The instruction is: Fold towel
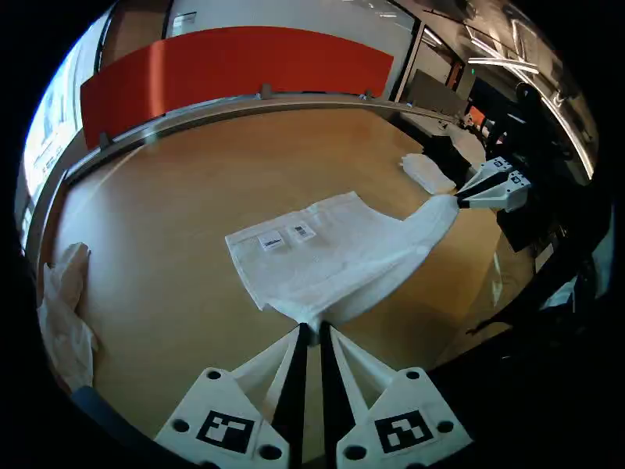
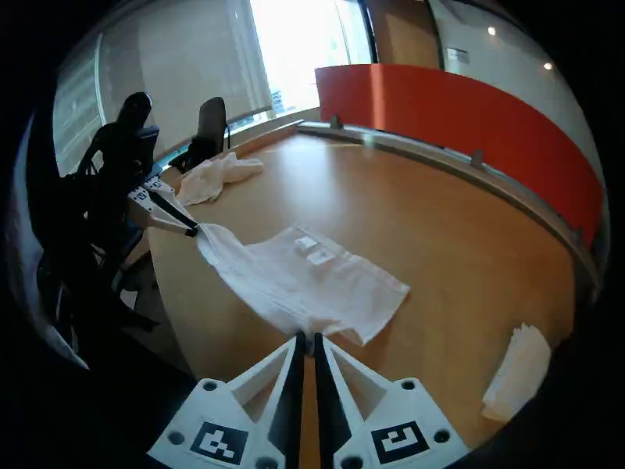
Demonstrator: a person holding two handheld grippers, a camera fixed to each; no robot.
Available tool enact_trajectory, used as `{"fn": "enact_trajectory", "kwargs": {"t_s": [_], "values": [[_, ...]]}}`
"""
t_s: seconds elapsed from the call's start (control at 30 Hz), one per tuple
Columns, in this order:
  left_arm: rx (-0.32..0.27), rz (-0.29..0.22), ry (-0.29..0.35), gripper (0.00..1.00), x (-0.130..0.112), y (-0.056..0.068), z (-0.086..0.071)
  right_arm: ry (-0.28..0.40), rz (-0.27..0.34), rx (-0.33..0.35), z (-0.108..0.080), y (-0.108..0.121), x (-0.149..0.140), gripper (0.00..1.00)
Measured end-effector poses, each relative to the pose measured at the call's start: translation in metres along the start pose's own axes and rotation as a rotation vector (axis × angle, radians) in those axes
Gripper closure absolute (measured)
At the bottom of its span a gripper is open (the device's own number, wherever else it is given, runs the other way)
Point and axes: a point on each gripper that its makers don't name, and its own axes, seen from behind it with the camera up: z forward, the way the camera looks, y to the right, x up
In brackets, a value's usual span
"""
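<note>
Towel (image 1: 328,250): one corner is pinched in the left gripper (image 1: 312,330), bottom centre of the left gripper view, w/ just a thin slit btwn its two sides. Bottom centre of the right gripper view, the right gripper (image 2: 307,338) is closed the same way on another corner. Btwn them the cloth lies mostly flat mid-frame on the wooden table (image 1: 195,180), two small tags (image 1: 285,237) facing up. The strip running to the right edge of the left gripper view lifts off the surface. Folded white cloth (image 2: 519,371) sits lower right in the right gripper view, crumpled cloth (image 2: 223,176) upper left. Orange divider (image 2: 469,117) runs along the table's far edge.
</note>
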Motion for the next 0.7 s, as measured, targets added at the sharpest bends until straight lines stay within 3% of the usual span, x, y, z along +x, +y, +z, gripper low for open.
{"fn": "enact_trajectory", "kwargs": {"t_s": [0.3,0.7], "values": [[0.02,-0.004,0.008,0.89,0.019,-0.017,0.018,-0.008,-0.007,-0.015,0.015,0.019,0.006,0.92],[0.055,0.034,-0.003,0.89,0.047,-0.046,0.047,-0.038,-0.004,-0.04,0.043,0.054,0.011,0.92]]}}
